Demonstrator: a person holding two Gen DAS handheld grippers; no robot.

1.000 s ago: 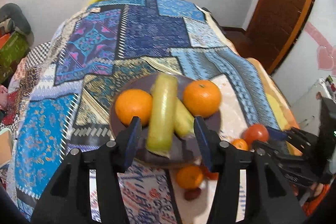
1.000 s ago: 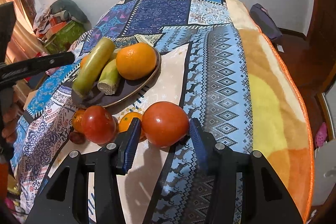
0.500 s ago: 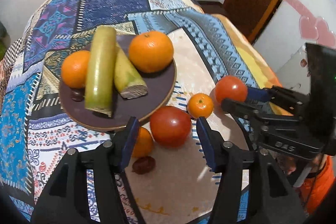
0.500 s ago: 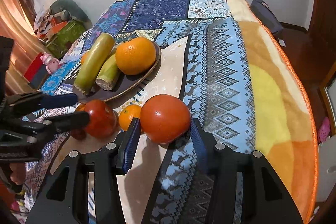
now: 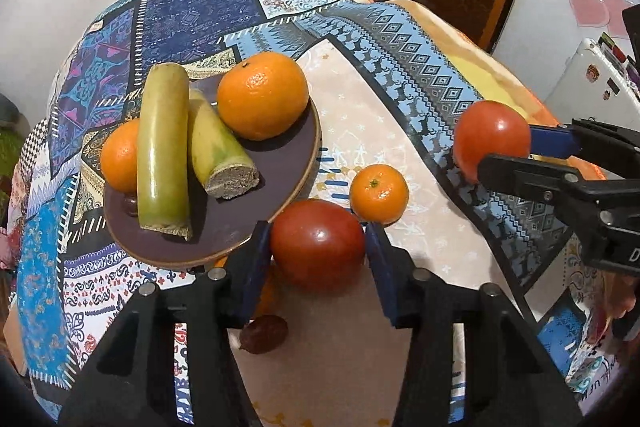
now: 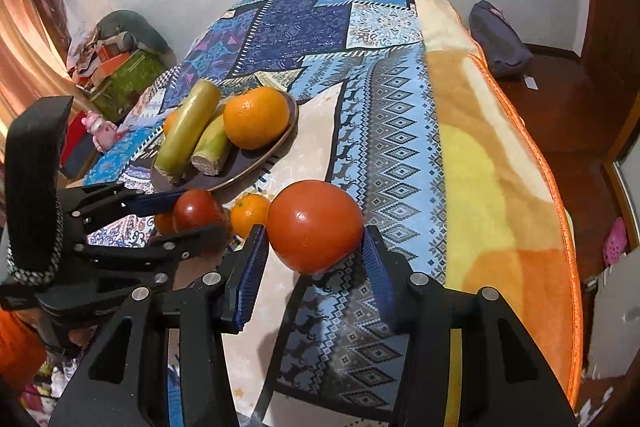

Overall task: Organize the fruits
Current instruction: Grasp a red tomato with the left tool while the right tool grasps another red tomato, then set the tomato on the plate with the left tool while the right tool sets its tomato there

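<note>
Crowding left tomato (image 5: 318, 245): plate (image 5: 248, 223) rim, small orange (image 5: 379, 193), date (image 5: 264, 334).

Left gripper (image 5: 318, 241): I see black arms with blue pads.
Tomato between my left pads (image 5: 318, 247): deep red, glossy.
Right gripper (image 6: 314, 241): black, ribbed blue pads.
Tomato between my right pads (image 6: 315, 231): orange-red.
Plate ahead of my left gripper (image 5: 280, 187): dark purple-brown, tan rim.
Cut stalks on it (image 5: 163, 151): yellow-green, pale fibrous ends.
Big orange on it (image 5: 263, 101): bright orange.
Small orange just ahead of my left gripper (image 5: 379, 193): orange, green stem dot.
Blanket (image 6: 396, 155): blue patchwork, diamond bands, cream panel, yellow-orange edge.
</note>
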